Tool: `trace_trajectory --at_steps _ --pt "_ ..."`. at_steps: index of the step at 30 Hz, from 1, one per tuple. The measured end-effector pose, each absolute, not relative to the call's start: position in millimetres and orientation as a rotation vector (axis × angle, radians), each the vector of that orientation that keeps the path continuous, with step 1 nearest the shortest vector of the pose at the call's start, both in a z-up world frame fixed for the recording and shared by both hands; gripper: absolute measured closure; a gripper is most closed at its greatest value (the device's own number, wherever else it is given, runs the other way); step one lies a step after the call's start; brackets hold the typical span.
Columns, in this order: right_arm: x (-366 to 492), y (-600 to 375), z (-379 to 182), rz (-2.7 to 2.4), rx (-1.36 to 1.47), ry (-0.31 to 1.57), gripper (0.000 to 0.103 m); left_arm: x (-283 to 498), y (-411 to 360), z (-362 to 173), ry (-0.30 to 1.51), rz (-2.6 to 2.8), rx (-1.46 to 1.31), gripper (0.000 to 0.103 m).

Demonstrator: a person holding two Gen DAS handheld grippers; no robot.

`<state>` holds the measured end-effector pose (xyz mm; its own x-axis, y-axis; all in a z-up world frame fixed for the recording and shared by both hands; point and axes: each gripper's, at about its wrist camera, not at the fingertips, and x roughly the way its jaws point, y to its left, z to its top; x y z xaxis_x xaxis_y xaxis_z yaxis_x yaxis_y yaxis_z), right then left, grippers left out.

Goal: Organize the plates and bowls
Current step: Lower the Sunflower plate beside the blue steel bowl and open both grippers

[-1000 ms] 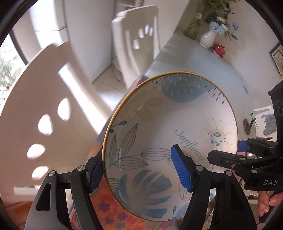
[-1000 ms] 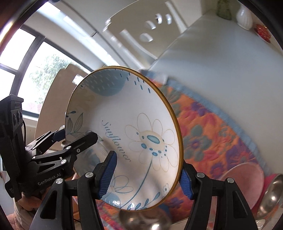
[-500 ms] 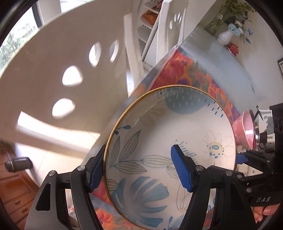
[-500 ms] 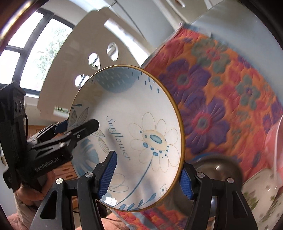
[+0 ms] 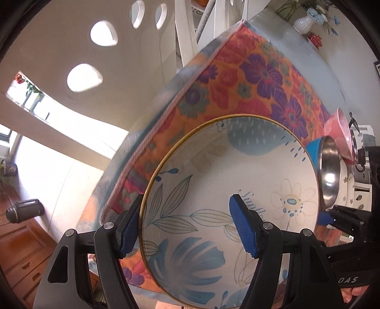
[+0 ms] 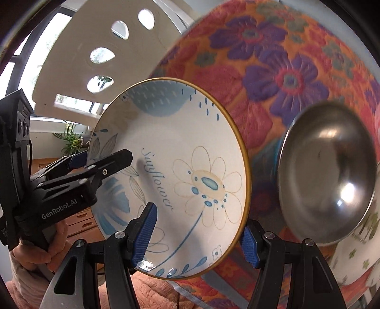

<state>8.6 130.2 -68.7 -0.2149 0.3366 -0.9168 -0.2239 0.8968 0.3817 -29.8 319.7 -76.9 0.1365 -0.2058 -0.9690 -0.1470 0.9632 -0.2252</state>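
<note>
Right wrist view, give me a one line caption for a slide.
Both grippers hold a flowered bowl by its rim above a floral cloth, beside a steel bowl.

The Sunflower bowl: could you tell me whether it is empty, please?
Empty: the bowl shows only its bare painted inside, in both wrist views.

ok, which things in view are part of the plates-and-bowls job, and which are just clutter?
Job:
- flowered plate, held by both claws, left and right
- steel bowl
- pink bowl
- white flowered dish

Clutter:
- white vase
- white chair
- floral cloth
- dark flask
</note>
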Motion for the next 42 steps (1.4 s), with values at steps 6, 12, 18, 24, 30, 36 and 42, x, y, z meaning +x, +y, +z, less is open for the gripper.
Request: trace_trajectory --at_steps 6,12,18,24,30,36,42 --pt "-14.3 132.3 -84.9 0.472 0.088 1.74 0.039 -32.0 311.6 -86.7 1.465 -0.073 -0.264 0.035" --pt "-14.5 131.2 -99.4 0.414 0.112 1.758 0.039 -25.9 294.9 -94.8 1.485 -0.103 -0.211 0.035" --pt "-19.6 126.0 -104.9 0.366 0.109 1.767 0.039 -21.3 284.2 -99.7 1.502 -0.129 -0.17 0.035" --pt "-17.1 129.7 -103.3 0.348 0.124 1.768 0.039 -22.1 283.0 -102.5 1.522 -0.131 -0.123 0.035" --pt "-25.2 116.6 -96.5 0.352 0.141 1.77 0.039 -21.7 279.2 -104.0 1.549 -0.105 -0.093 0.035" --pt "-25.4 97.2 -92.7 0.376 0.164 1.77 0.039 -14.9 275.5 -108.0 1.579 -0.057 -0.107 0.034" --pt "-22.3 85.2 -90.1 0.398 0.148 1.771 0.039 -13.0 275.1 -108.0 1.575 -0.027 -0.108 0.034"
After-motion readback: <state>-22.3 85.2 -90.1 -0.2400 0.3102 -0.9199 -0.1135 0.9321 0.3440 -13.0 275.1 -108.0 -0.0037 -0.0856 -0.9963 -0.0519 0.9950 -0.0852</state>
